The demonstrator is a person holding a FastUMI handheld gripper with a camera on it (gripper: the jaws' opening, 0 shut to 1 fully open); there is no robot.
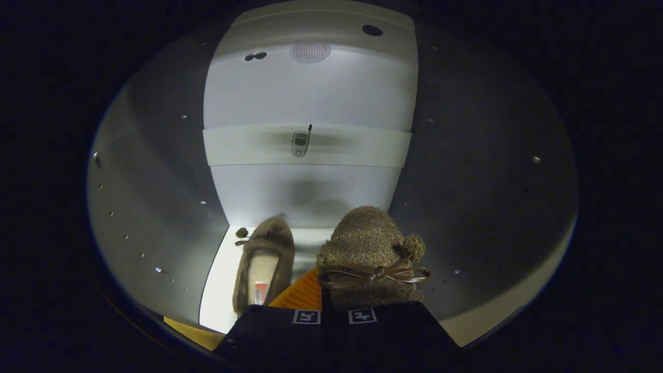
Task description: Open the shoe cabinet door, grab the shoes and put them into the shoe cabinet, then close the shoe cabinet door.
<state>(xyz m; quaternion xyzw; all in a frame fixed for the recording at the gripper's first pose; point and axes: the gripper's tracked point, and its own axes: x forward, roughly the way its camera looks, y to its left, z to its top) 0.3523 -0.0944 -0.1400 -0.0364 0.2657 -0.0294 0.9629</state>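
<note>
Tongs: the tongs (334,311) reach into the open shoe cabinet (155,207) and are closed on the second shoe (370,259). This brown fuzzy slipper sits just ahead of the fingertips, a little to the right, with its toe pointing deeper into the cabinet. The exact contact points are hidden by the tongs' body, so the grip is my judgement from how the slipper hangs in front.

Slipper details: a thin ribbon bow (375,273) lies across its top and a small pompom (413,247) sits on its right side.

First shoe: the first shoe (264,264) already lies on the cabinet floor (220,290), ahead and to the left of the tongs, with its opening facing up.

Step in hand: placing the held slipper beside the first one, I think.

How to do it well: lower it until the sole meets the floor, to the right of the first shoe, with a small gap between them. Open the fingers only when it rests flat, then pull straight back.

Around: a shelf board (305,146) crosses the back wall (311,93) beyond the tongs, with a small metal fitting (300,142) in its middle. The side walls have rows of small pegs.

In the way: the right side wall (481,181) is near the slipper; the bow may catch on a finger at release.

Still to do: closing the door.
</note>
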